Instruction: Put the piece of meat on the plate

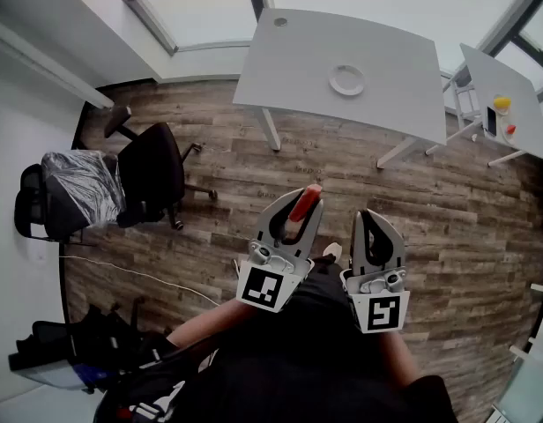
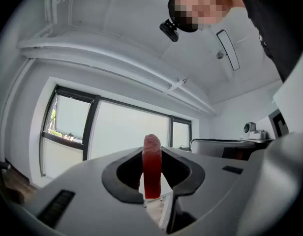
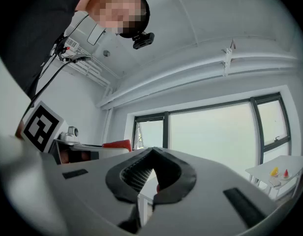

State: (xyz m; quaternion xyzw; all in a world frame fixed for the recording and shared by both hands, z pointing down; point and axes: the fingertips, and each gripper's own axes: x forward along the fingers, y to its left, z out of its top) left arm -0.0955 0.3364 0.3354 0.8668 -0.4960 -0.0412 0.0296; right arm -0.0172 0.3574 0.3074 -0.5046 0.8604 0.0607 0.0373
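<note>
You clamp the piece of meat (image 2: 152,166) upright in the jaws of your left gripper (image 1: 297,206), ready for the distant plate (image 1: 346,80) on the bench (image 1: 293,64); the right gripper (image 1: 371,216) has its jaws closed, empty.

Two grippers up front, the left gripper (image 1: 307,199) and the right gripper (image 1: 372,217); one piece of meat (image 1: 302,210); one plate (image 1: 346,80). Two white tables out there, the big table (image 1: 386,51) and the side table (image 1: 524,104); one yellow item (image 1: 502,104); one red item (image 1: 511,129); two chairs as well, the black chair (image 1: 152,170) and the plastic-wrapped chair (image 1: 73,183).
</note>
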